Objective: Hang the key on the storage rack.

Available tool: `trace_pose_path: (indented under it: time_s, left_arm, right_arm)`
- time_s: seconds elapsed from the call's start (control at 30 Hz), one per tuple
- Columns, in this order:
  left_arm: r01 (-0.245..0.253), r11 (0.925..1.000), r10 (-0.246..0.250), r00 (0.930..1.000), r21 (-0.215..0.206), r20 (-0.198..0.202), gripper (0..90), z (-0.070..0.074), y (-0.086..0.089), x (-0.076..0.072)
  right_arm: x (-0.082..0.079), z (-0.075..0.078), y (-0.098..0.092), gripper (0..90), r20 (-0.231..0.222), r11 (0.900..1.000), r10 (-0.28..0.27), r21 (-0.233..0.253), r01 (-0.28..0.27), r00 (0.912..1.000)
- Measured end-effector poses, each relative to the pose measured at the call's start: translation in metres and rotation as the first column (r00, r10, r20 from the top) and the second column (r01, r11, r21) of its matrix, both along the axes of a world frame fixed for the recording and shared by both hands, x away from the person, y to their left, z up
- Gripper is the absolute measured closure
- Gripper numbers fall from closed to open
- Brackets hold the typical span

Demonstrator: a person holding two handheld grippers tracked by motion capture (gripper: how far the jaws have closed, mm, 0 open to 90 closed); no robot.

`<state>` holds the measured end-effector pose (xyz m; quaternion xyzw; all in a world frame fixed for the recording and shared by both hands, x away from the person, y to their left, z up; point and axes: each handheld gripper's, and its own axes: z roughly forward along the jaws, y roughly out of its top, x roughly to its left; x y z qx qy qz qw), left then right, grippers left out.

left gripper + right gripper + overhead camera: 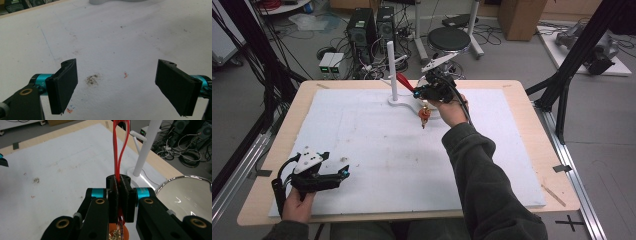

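I've got a wooden table (532, 150) with a white foam mat (387, 150) over most of it; at the far side of the mat sits a white stand (392, 70), an upright post with a short side peg on a flat base; in the right gripper view a shiny round rim (185, 192), maybe a mirror or dish, sits right beside that base, can't tell which.

My right gripper (417, 91) is up at the far middle of the mat, next to the post; jaws pinched tight on a red ribbon loop (121, 147); the loop sticks out past the jaws toward the post; below the jaws hangs an orange charm (424, 115) with gold detail, its tassel tip just above or touching the mat, can't tell.

My left gripper (343, 173) is parked at the near left corner of the mat, well apart from everything; jaws spread wide, nothing between them, just stained foam under them.

Handling call: 1 light, floppy thing; ribbon is soft and thin, will swing and twist, no stiffness to steer by; charm looks small, probably a bit delicate; best hold is where I have it, on the ribbon just above the charm, leaving the loop free to drop over the peg, if that's the goal; slip risk is low with flat pads, snagging is the likelier trouble.
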<state>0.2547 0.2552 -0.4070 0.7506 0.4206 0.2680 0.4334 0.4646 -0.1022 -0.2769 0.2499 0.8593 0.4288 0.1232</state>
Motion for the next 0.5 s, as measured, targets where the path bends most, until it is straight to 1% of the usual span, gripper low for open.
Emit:
trace_pose_path:
  time_s: [0.07,0.2,0.37,0.4,0.5]
  left_arm:
    - [0.002,1.0,-0.002,1.0,0.0,0.001,18.7,0.0,0.0,0.0]
    - [0.0,1.0,0.0,1.0,0.004,0.002,18.7,0.0,0.001,-0.001]
    - [-0.001,1.0,0.001,1.0,-0.001,0.004,18.7,0.0,0.001,-0.001]
    - [-0.001,1.0,0.001,1.0,-0.001,0.003,18.7,0.0,0.001,-0.001]
    - [-0.002,1.0,0.002,1.0,0.004,0.002,18.7,0.0,0.001,-0.001]
  right_arm:
    - [0.002,0.0,0.003,86.0,0.004,1.0,0.003,-0.002,-0.003,1.0]
    - [0.005,-0.003,0.007,86.0,-0.004,1.0,0.001,-0.001,-0.001,1.0]
    - [0.007,-0.003,0.012,86.0,-0.01,1.0,-0.007,0.001,0.007,0.9999]
    - [0.008,-0.003,0.013,86.0,-0.003,1.0,-0.002,0.003,0.002,1.0]
    - [0.009,-0.002,0.018,86.0,0.002,1.0,-0.011,0.002,0.011,0.9999]
